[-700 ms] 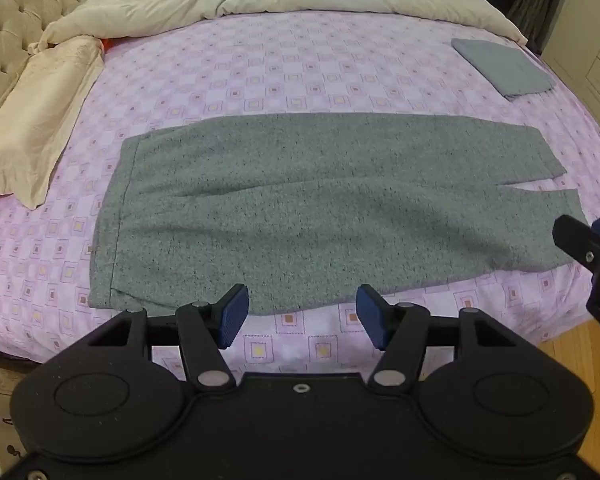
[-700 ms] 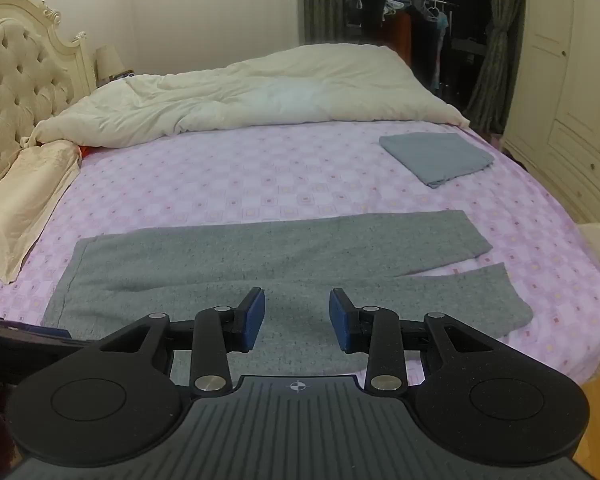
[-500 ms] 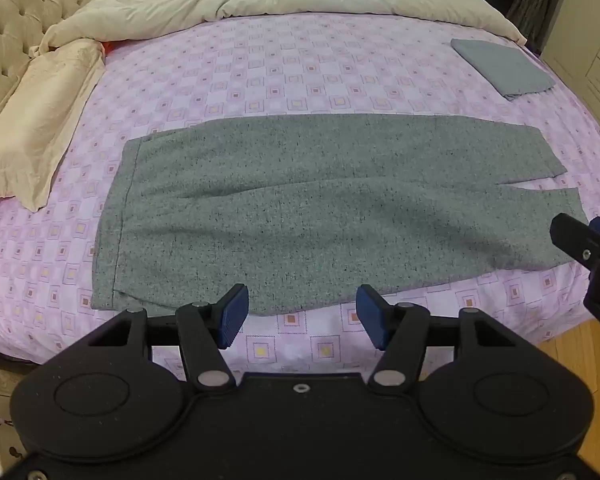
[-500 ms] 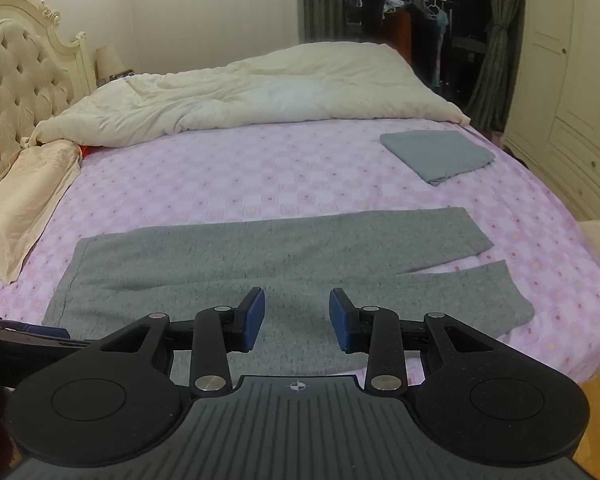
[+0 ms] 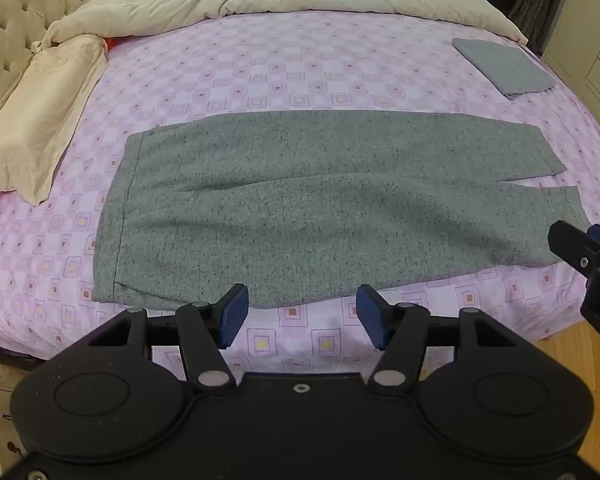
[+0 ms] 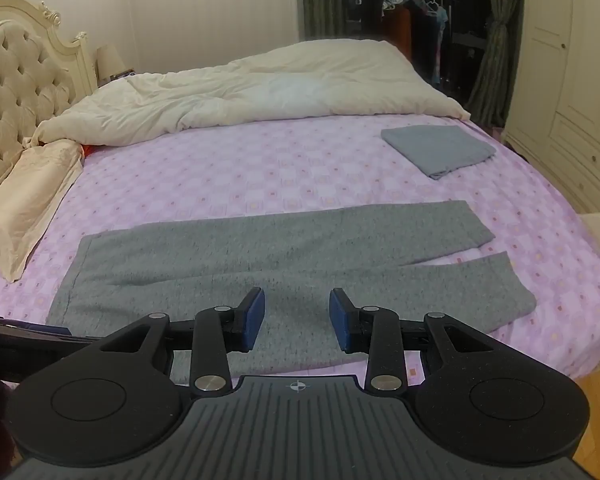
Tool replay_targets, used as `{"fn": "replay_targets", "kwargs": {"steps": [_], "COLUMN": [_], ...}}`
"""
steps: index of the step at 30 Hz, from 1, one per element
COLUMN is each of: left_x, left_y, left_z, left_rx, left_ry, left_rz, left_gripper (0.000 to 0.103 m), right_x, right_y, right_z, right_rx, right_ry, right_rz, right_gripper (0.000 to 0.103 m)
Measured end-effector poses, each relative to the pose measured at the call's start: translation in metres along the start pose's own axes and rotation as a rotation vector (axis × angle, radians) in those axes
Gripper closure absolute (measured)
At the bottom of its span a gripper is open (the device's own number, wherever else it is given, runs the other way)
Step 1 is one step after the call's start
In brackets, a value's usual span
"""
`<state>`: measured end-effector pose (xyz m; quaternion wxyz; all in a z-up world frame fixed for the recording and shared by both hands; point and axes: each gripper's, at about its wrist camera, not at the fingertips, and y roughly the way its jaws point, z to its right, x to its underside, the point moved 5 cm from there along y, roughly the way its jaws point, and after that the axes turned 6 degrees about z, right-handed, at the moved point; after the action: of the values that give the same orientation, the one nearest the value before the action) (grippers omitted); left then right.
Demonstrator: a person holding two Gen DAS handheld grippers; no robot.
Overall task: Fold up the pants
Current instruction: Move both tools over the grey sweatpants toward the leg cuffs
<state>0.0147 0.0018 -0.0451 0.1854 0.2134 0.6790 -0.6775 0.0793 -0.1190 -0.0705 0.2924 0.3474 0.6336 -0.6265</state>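
Observation:
Grey speckled pants (image 5: 320, 204) lie flat across the pink patterned bed sheet (image 5: 280, 64), waistband at the left, both legs reaching right with a small split at the cuffs. My left gripper (image 5: 298, 316) hovers open over the near edge of the pants, nothing between its blue pads. In the right wrist view the pants (image 6: 260, 252) spread in front of my right gripper (image 6: 297, 318), which is open and empty above the near leg. The right gripper's tip (image 5: 584, 248) shows at the right edge of the left wrist view, beside the cuffs.
A folded blue-grey cloth (image 6: 438, 150) lies at the far right of the bed. A cream duvet (image 6: 260, 88) is bunched along the far side, a beige pillow (image 5: 36, 116) and tufted headboard (image 6: 16, 80) at the left. Wooden floor (image 5: 572, 344) shows past the bed's near right edge.
Both views have barely shifted. The pants lie as before and both grippers stay open.

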Motion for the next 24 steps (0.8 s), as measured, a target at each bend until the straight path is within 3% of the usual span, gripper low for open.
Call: {"fn": "replay_targets", "kwargs": {"steps": [24], "left_x": [-0.0008], "left_y": [0.0026], "left_z": [0.0057], "left_rx": [-0.018], "left_ry": [0.012], "left_rz": [-0.002], "left_gripper": [0.039], "right_x": [0.0015], "right_y": [0.0029], "right_z": [0.0074], "right_rx": [-0.021], "right_ry": [0.038], "right_rz": [-0.005], "right_gripper": [0.068]}}
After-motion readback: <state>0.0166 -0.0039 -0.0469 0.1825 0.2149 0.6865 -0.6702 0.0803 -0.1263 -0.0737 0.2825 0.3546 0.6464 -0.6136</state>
